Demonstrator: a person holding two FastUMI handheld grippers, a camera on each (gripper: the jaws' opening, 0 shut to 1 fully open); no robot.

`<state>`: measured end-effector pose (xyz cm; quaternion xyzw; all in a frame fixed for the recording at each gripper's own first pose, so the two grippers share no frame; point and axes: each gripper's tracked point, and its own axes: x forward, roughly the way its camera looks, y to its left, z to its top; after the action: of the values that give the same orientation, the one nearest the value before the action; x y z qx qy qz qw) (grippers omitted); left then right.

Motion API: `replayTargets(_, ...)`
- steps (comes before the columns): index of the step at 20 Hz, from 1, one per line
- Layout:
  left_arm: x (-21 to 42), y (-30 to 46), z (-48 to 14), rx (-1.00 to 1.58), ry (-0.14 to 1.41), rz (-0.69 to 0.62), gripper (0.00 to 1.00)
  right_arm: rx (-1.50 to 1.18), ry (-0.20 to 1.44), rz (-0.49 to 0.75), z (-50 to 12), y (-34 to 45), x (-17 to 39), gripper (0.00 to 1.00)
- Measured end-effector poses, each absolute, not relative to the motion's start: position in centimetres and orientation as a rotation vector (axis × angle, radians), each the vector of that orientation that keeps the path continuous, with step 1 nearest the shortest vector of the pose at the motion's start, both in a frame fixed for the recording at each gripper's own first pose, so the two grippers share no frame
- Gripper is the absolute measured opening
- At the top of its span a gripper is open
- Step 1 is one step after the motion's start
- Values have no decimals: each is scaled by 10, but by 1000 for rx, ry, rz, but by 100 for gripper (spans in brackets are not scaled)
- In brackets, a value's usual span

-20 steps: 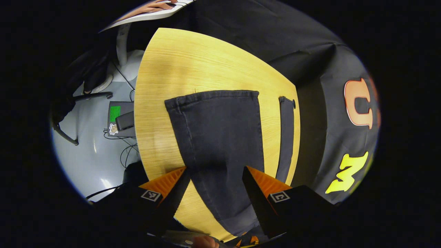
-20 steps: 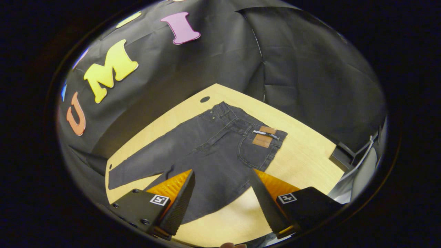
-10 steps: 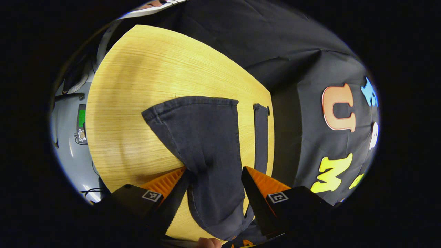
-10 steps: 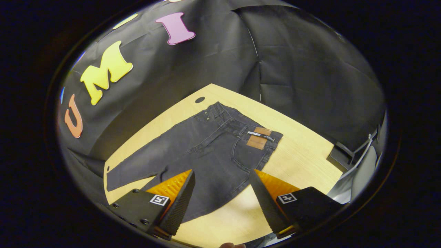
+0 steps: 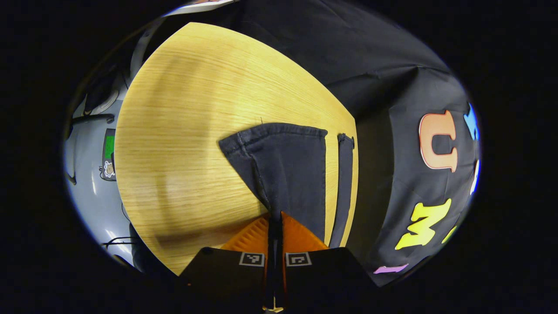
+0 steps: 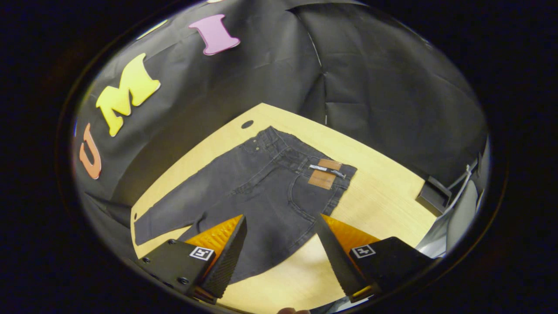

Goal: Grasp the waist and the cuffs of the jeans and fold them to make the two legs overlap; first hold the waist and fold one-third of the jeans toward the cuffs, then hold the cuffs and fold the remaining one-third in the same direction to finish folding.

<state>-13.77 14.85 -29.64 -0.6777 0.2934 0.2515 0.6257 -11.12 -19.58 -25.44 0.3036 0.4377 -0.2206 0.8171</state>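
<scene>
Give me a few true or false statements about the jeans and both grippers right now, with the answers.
1. The left gripper is shut on a jeans leg. True.
2. The right gripper is clamped on the waist. False: its fingers stand apart above the jeans, holding nothing.
3. The jeans are already folded in thirds. False: in the right gripper view they lie spread out, both legs apart.
4. A brown patch shows at the waist. True.
5. The jeans lie on a wooden table. True.
6. The jeans are light blue. False: they are dark grey to black.
</scene>
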Motion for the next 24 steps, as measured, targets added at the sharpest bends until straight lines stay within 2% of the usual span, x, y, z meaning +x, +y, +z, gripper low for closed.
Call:
replayTargets(4,-138,149,-297,-1577,683,586,4,768,1020,-548,-271,-203,-122,98)
replayTargets(7,-138,149,-297,-1586,684,591,4,929,1048,-551,-281,-195,-116,98)
replayTargets(8,-138,149,-297,-1587,688,590,4,959,1017,-562,-275,-200,-110,93)
replayTargets(12,-138,149,-297,-1594,694,586,4,1022,1003,-517,-280,-199,-88,92)
replayTargets(13,-138,149,-296,-1597,696,583,4,1032,1002,-513,-281,-198,-85,95)
replayTargets(16,-138,148,-297,-1597,700,580,4,1069,1000,-540,-290,-202,-84,88)
replayTargets(19,-138,150,-297,-1605,700,583,4,1163,977,-616,-293,-209,-88,11)
replayTargets(20,-138,149,-297,-1609,700,585,4,1199,953,-624,-292,-207,-86,12)
replayTargets(21,-138,149,-297,-1614,701,586,4,1203,946,-622,-291,-207,-84,5)
replayTargets(24,-137,150,-296,-1620,724,587,3,1160,956,-633,-295,-208,-85,1)
